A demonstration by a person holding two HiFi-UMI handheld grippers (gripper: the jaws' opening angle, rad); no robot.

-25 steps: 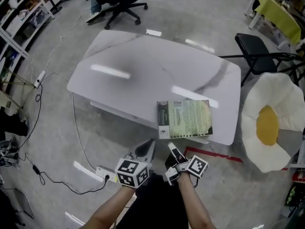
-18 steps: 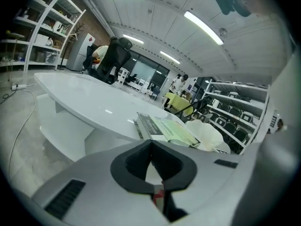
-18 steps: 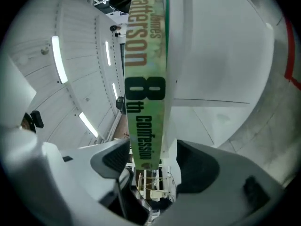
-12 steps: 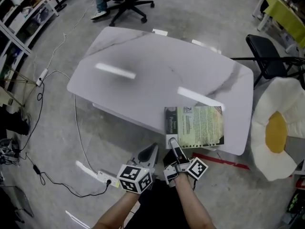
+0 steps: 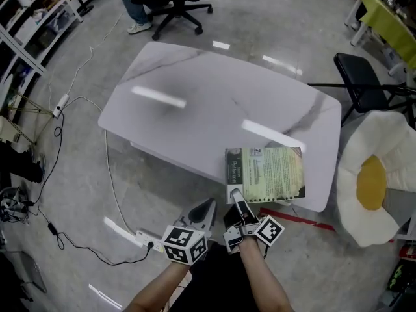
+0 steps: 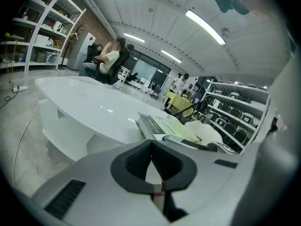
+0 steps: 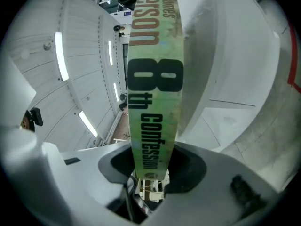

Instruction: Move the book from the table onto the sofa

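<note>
**Book gripped at the table edge; carry not yet begun**

Head view: the book [image 5: 265, 173] lies flat at the near corner of the white marble-patterned table [image 5: 195, 96], not yet lifted. The right gripper [image 5: 235, 197] meets its spine end, and the left gripper [image 5: 202, 208] hangs beside it, below the table edge. A fried-egg-shaped cushion seat [image 5: 370, 187] (probably the sofa meant) sits on the concrete floor [image 5: 312, 18] at right, near the table but apart from it. The lift, the carry and the set-down remain.

Left gripper view: the jaws are together with nothing between them. The book rests on the table, with shelving [image 6: 42, 32] behind.

Right gripper view: the jaws, just closing, clamp the book's green spine [image 7: 153, 79].
</note>
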